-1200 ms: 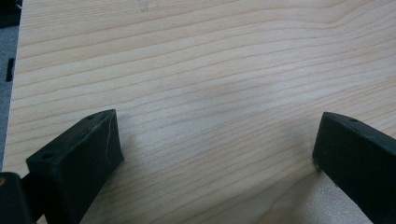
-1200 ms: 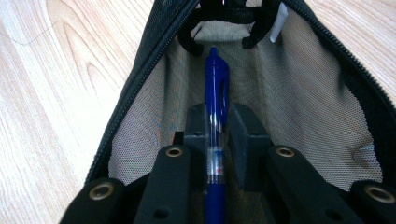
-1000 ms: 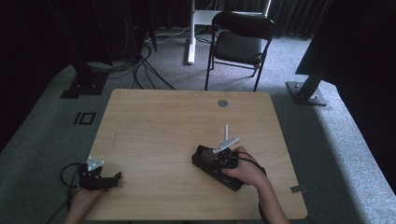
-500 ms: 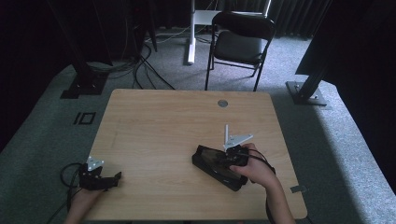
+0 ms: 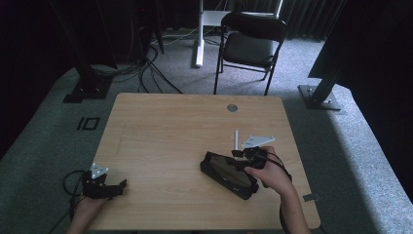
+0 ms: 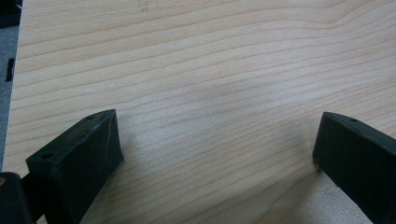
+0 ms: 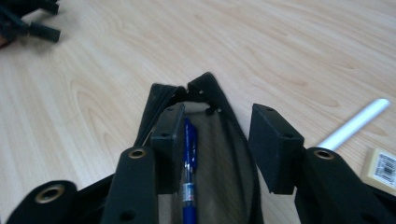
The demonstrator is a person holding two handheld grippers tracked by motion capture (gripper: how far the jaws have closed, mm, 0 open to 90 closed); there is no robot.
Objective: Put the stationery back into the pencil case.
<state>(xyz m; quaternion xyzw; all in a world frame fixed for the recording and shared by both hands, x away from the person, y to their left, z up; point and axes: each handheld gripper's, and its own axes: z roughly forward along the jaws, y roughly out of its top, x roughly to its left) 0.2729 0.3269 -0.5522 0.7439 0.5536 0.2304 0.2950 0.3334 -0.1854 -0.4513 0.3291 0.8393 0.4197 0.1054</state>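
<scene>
Since the earlier frames the right gripper [image 5: 246, 163] has turned over the near-right part of the wooden table [image 5: 165, 126], its grey plate swinging round toward the far right, while the left gripper [image 5: 104, 184] has stayed resting at the near-left edge.

Progress, as a judgement: a blue pen [image 7: 188, 154] already lies inside the open black pencil case [image 5: 228, 174], so one item looks packed. A white pen [image 7: 355, 123] and a small cream eraser with a barcode label [image 7: 384, 169] lie on the table just right of the case, seemingly still to go in, and the zip is undone.

The right gripper's jaws stand apart over the case mouth, gripping nothing, the pen just beside one of them. The left gripper's jaws are spread wide over bare table.

The case is soft fabric, long and tapering to a point, with a toothed zip edge. The table is pale, smooth, fine-grained wood
</scene>
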